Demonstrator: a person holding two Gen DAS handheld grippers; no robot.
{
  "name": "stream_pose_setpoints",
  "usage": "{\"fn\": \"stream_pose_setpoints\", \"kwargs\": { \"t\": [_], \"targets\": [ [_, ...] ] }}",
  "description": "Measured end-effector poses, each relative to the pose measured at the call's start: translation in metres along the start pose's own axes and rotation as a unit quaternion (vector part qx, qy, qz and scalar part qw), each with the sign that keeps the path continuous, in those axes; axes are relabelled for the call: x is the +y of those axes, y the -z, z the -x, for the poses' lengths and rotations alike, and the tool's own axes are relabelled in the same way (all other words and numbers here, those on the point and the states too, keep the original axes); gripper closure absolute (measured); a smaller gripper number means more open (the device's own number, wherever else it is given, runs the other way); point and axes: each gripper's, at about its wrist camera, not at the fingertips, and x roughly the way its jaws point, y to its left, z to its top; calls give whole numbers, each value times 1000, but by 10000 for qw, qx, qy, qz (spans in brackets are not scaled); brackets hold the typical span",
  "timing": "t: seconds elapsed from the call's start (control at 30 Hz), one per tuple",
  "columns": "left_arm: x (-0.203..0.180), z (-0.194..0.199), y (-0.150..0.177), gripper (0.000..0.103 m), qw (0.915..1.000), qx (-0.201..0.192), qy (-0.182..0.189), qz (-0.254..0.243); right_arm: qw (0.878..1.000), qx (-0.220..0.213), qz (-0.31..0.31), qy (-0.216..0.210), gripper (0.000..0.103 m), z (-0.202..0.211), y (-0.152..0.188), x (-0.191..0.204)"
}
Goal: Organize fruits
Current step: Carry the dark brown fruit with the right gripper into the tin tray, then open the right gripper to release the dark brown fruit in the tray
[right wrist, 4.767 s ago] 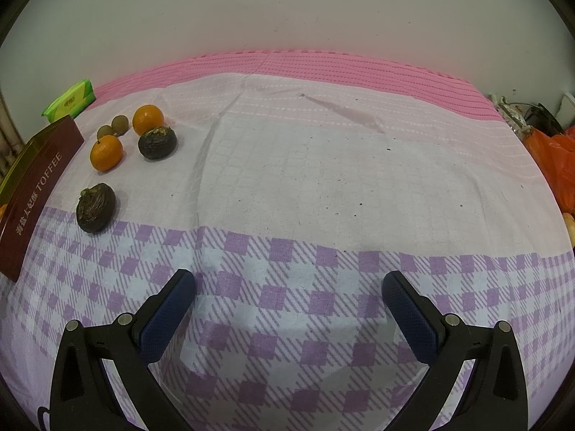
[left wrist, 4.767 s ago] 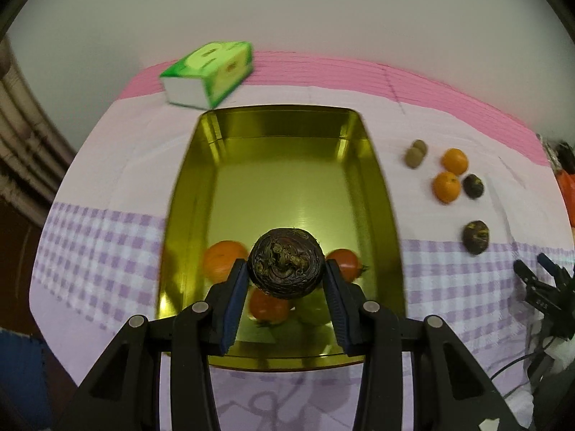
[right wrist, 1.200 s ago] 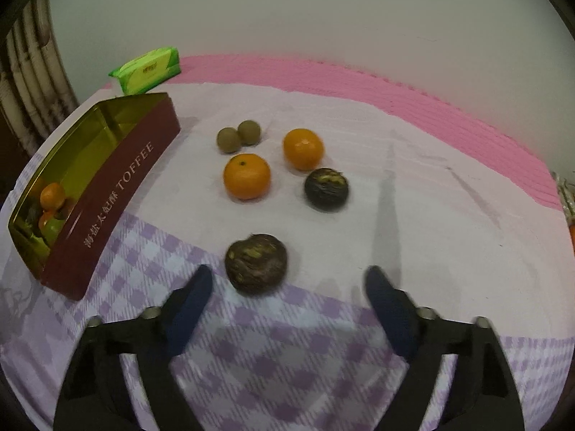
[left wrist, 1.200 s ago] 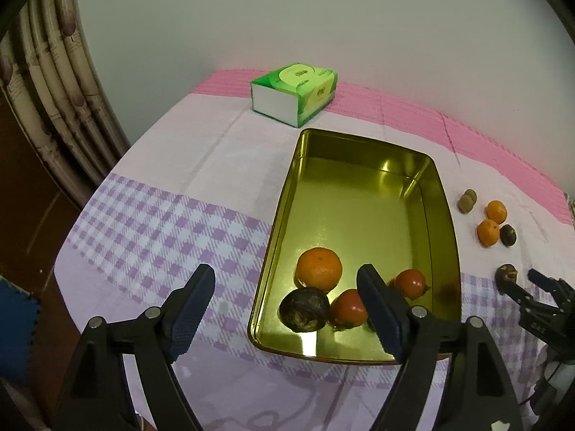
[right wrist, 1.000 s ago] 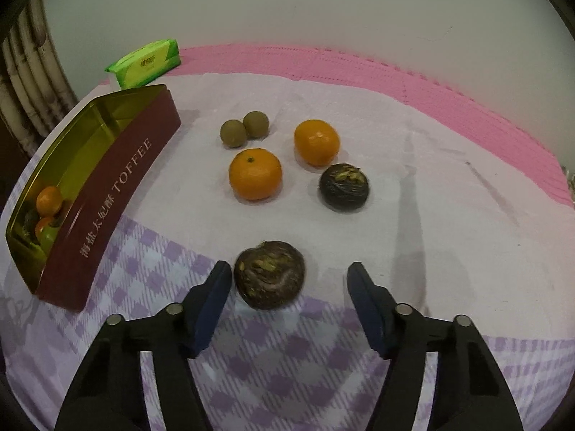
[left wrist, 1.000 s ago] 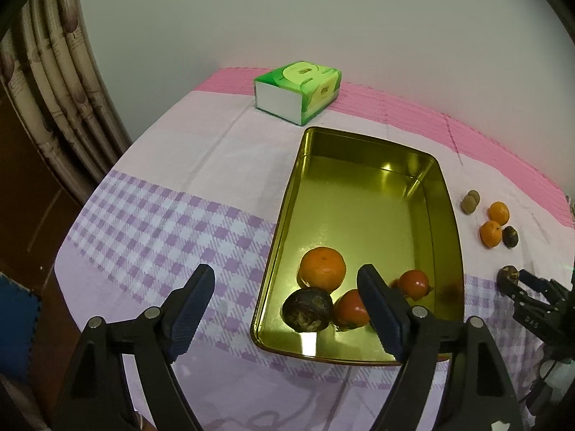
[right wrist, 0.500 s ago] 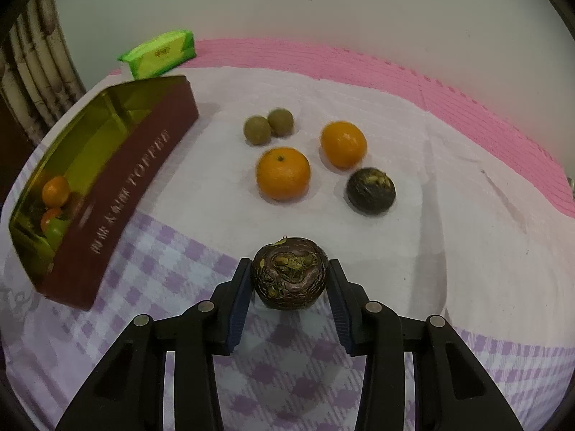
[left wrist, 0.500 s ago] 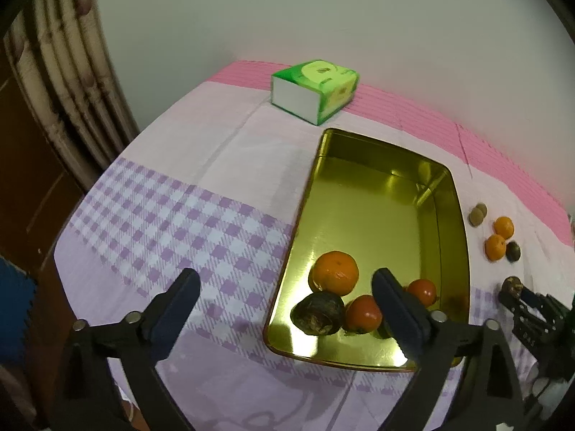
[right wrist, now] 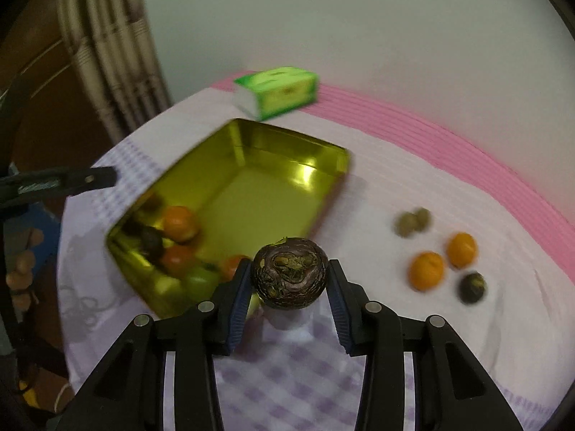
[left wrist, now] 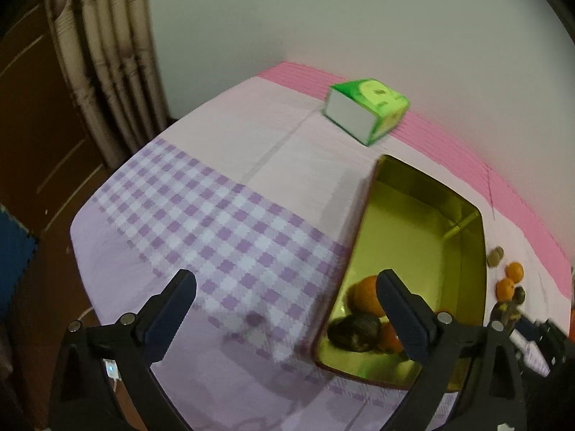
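Since half a second ago my right claw [right wrist: 289, 282] has lifted the dark fruit [right wrist: 289, 272], clenched; the gold tin [right wrist: 251, 194] lies upper left. Left claw [left wrist: 287, 309] opening, empty.

Setting was a home room: pink-and-purple checked cotton tablecloth [left wrist: 222, 215], green cardboard tissue box [left wrist: 370, 107], striped beige curtain [left wrist: 104, 64], brown wooden door [left wrist: 32, 107].
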Motion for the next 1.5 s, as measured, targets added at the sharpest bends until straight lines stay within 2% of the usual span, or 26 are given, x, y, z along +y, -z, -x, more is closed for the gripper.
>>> {"fn": "stream_pose_setpoints", "kwargs": {
  "t": [0.13, 0.23, 0.53, 0.77, 0.87, 0.93, 1.2, 1.33, 1.5],
  "targets": [
    [11, -3, -2, 4, 9996, 53, -86, 260, 9994, 121, 262, -165, 61, -14, -4, 25],
    [10, -5, -2, 4, 9997, 71, -82, 240, 9988, 257, 364, -208, 61, -27, -2, 36],
    [7, -10, -1, 4, 9996, 187, -91, 209, 9981, 447, 357, -245, 61, -42, 3, 38],
    [3, -13, 2, 4, 9996, 227, -73, 125, 9983, 437, 272, -287, 60, -44, 4, 37],
    [2, -13, 2, 4, 9997, 223, -41, 117, 9983, 433, 236, -305, 54, -43, 4, 36],
    [2, -12, 2, 4, 9997, 218, -15, 110, 9983, 414, 240, -328, 44, -42, 5, 38],
    [-3, -11, 3, 4, 9998, 212, -9, 14, 9993, 167, 47, -331, 36, -24, 7, 32],
    [-5, -10, 3, 4, 9998, 200, -33, -30, 9993, -67, -290, -241, 24, -6, 13, 11],
    [-7, -10, 3, 4, 9998, 188, -64, -66, 9970, -163, -741, 148, 21, 7, 28, -33]
  ]
}}
